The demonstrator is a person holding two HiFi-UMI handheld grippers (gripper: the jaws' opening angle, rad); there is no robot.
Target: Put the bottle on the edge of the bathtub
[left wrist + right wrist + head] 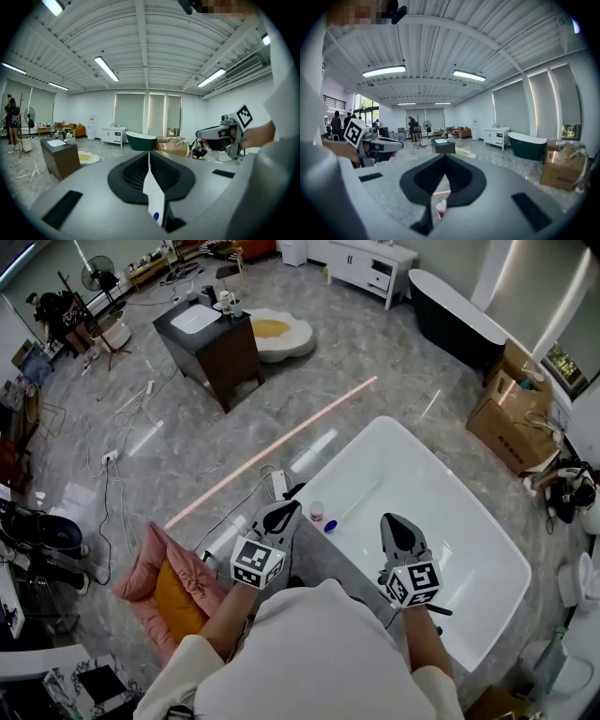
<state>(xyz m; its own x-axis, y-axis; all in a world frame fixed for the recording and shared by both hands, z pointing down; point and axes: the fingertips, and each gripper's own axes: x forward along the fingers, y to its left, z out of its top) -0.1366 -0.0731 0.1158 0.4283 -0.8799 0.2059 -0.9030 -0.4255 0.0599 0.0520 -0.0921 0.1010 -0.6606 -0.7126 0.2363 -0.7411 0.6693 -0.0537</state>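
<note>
A small clear bottle with a pink cap stands on the near-left rim of the white bathtub; a small blue thing lies just right of it. My left gripper is shut and empty, hovering just left of the bottle. My right gripper is held over the tub's inside, to the right of the bottle, its jaws together and holding nothing. In the right gripper view the bottle shows low, below the closed tips of the right gripper. In the left gripper view the left gripper is closed, with the blue thing below.
A pink cushion lies on the floor left of me. A white power strip and cables lie beside the tub. Farther off stand a dark sink cabinet, a dark bathtub and cardboard boxes.
</note>
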